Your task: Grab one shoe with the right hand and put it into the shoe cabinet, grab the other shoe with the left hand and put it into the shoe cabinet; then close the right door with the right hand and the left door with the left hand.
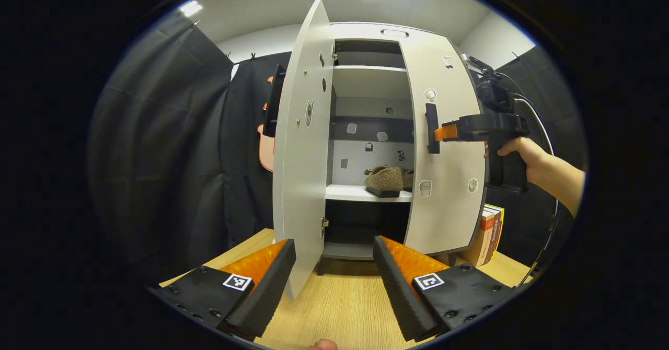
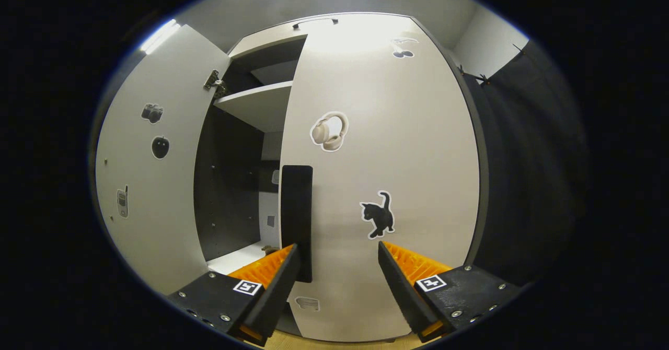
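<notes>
Right tool (image 1: 444,132) at right door (image 1: 444,183), seemingly touching its handle (image 1: 431,128).

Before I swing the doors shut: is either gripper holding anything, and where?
Nothing held. The right gripper is open against the right door by its handle; the left gripper is open.

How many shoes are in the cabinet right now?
2: one brown shoe on the middle shelf, a second shoe beside it, mostly hidden behind the right door.

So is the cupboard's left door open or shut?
Open. The left door swings out toward the camera, and a shoe shows on the shelf inside.
</notes>
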### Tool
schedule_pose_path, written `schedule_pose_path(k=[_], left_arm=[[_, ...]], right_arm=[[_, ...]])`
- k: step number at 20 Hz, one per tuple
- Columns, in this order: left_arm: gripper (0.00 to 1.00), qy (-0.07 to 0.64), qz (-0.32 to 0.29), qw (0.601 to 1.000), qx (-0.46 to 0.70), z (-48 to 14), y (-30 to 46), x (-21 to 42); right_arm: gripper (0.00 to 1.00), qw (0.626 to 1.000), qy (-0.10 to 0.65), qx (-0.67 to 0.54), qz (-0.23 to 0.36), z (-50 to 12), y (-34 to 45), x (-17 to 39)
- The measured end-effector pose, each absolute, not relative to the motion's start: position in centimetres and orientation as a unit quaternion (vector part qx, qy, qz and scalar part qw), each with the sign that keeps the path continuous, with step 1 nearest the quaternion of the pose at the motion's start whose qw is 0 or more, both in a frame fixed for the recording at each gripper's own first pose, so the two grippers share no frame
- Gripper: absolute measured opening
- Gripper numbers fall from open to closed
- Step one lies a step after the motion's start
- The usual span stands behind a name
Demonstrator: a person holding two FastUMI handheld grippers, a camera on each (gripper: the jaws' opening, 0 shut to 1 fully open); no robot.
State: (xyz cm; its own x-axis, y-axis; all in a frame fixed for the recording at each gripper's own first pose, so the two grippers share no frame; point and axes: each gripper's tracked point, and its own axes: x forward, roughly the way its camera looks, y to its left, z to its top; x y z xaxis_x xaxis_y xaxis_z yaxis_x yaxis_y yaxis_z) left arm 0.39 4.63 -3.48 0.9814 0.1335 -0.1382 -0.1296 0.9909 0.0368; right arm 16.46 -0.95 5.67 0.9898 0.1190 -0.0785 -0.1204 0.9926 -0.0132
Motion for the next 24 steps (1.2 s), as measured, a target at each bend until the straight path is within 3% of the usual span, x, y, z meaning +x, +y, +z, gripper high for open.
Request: schedule_pose_path(k=[10, 19, 24], left_arm=[[0.97, 0.074, 0.048, 0.996, 0.007, -3.5, 3.5, 1.2], [0.97, 0.073, 0.039, 0.997, -0.001, -3.2, 1.9, 0.7], [0.97, 0.044, 0.089, 0.995, -0.022, 1.2, 5.7, -0.2]], right_arm=[[0.92, 0.999, 0.013, -0.030, 0.038, 7.4, -6.0, 7.0], [0.92, 0.999, 0.033, -0.015, 0.004, 2.4, -8.4, -2.8], [0.92, 0.999, 0.050, -0.012, 0.010, -0.6, -8.7, -6.2]])
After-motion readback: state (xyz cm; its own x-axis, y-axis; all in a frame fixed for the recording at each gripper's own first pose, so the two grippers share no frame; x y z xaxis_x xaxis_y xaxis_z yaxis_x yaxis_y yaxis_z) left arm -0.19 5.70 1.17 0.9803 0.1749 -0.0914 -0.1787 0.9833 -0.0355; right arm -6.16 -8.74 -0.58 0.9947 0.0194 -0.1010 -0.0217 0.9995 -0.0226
